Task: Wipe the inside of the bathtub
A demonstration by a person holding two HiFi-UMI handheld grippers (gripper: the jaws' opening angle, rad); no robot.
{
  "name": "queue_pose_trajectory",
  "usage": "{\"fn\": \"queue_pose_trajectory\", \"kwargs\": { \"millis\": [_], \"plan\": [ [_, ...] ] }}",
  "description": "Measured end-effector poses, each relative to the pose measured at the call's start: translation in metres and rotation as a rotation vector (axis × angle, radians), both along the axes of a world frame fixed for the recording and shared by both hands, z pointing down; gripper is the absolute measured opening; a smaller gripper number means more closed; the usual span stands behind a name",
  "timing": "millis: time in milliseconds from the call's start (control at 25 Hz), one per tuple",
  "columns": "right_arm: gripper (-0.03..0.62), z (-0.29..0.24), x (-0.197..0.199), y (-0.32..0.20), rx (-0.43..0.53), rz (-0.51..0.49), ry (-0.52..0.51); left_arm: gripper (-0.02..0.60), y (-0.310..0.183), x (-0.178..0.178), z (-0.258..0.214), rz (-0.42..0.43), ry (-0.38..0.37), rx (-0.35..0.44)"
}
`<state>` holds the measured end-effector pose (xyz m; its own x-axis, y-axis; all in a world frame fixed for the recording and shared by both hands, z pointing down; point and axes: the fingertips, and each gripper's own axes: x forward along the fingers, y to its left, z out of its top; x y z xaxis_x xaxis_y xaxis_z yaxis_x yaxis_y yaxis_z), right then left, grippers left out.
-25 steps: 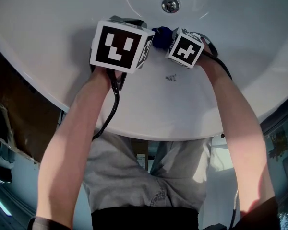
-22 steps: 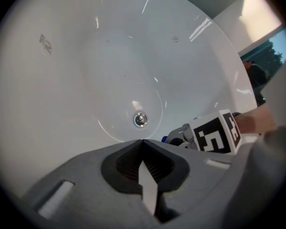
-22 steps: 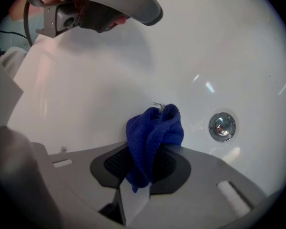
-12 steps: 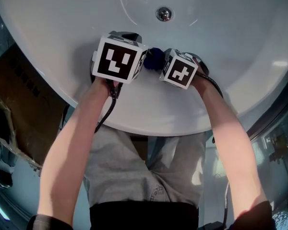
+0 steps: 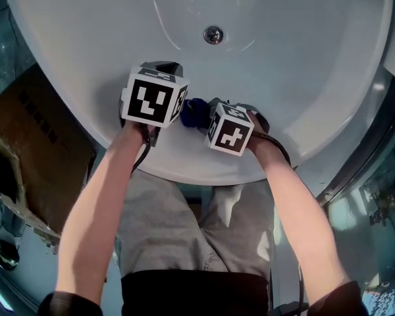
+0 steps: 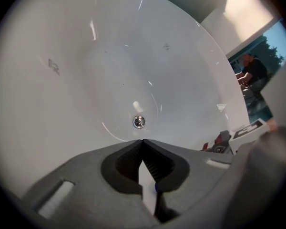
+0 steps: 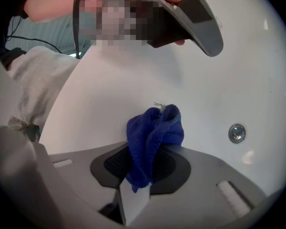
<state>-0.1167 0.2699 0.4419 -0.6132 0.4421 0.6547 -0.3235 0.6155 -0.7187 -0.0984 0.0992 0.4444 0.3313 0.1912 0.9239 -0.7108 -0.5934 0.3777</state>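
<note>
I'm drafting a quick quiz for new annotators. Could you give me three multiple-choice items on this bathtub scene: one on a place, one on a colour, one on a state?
1. Where is the cloth?
A. Pinched in the right tongs
B. Pinched in the left tongs
C. Draped over the person's arm

2. What colour is the cloth?
A. Red
B. Yellow
C. Blue

3. How do the left tongs stand?
A. Wide open
B. Shut with nothing between them
C. Shut on a sponge

Answers:
1. A, as the right gripper view shows the cloth bunched between those jaws.
2. C, as it is deep blue against the white bathtub.
3. B, as the left gripper view shows the jaw tips meeting with nothing between them.
</note>
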Motion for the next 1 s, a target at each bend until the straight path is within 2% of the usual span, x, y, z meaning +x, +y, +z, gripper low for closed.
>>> {"fn": "queue_pose_trajectory", "kwargs": {
  "millis": [760, 1000],
  "plan": [
    [0.097, -0.108, -0.022, 0.026, -0.042, 0.061, -0.151, 0.004, 0.013, -0.010, -0.037, -0.009, -0.009, 0.004],
    [0.097, -0.129, -0.019, 0.037, -0.014, 0.045, -0.170, 0.003, 0.019, -0.012, -0.032, -0.016, -0.007, -0.021]
  ]
}}
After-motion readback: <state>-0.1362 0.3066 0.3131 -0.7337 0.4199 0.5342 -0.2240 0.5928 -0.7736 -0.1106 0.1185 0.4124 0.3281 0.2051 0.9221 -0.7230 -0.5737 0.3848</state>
